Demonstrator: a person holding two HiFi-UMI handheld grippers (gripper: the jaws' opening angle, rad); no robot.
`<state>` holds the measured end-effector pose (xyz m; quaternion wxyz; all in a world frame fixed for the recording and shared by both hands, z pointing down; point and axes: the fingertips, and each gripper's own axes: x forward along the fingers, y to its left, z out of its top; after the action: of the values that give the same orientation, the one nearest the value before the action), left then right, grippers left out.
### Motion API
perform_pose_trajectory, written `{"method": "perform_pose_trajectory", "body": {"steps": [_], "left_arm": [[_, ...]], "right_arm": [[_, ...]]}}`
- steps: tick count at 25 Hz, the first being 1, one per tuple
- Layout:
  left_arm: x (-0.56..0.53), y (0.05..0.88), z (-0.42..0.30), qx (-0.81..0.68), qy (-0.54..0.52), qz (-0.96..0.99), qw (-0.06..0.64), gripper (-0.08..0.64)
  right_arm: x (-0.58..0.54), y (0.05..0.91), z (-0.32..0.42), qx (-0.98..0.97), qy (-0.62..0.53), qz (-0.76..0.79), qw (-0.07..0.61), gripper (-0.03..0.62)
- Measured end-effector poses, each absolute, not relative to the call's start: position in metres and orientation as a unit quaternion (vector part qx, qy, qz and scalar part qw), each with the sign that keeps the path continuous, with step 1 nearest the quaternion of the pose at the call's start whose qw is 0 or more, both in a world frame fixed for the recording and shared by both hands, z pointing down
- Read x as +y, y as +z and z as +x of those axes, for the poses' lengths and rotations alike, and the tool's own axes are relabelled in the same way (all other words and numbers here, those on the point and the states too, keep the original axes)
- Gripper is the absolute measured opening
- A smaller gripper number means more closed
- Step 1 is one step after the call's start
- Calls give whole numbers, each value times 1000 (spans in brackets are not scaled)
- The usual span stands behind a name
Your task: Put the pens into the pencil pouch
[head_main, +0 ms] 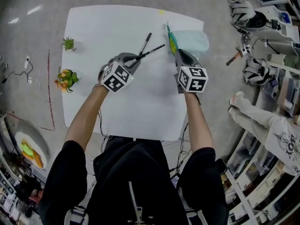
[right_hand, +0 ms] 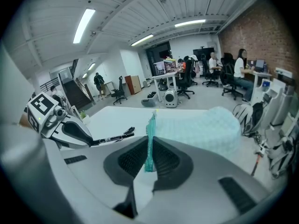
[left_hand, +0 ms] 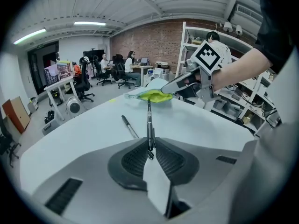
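Pen (left_hand: pixel 149 118) pinched in left tongs (left_hand: pixel 150 141); pouch (right_hand: pixel 203 127) rim in right tongs (right_hand: pixel 150 143).

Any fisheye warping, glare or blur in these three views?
Head view: evenly lit, the white table has bowed edges. Left gripper view: heavy fisheye, dark corners, the held pen sharp. Right gripper view: same warping, ceiling light strips glare, the pouch looks slightly soft.

a pen (head_main: pixel 147 40) lies on the table (head_main: pixel 117 27), left of the pouch (head_main: pixel 192 41).
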<state>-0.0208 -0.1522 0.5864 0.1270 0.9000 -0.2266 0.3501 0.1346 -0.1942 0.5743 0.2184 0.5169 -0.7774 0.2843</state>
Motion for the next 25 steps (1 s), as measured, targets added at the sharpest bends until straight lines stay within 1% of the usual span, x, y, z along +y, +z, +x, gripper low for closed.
{"method": "perform_pose_trajectory", "body": {"steps": [8, 25], "left_arm": [[-161, 574, 3, -193, 355, 909, 102, 69], [-178, 575, 46, -146, 365, 916, 83, 69]], "right_arm": [[-191, 574, 134, -783, 284, 510, 215, 40], [-186, 569, 137, -789, 286, 502, 208, 40]]}}
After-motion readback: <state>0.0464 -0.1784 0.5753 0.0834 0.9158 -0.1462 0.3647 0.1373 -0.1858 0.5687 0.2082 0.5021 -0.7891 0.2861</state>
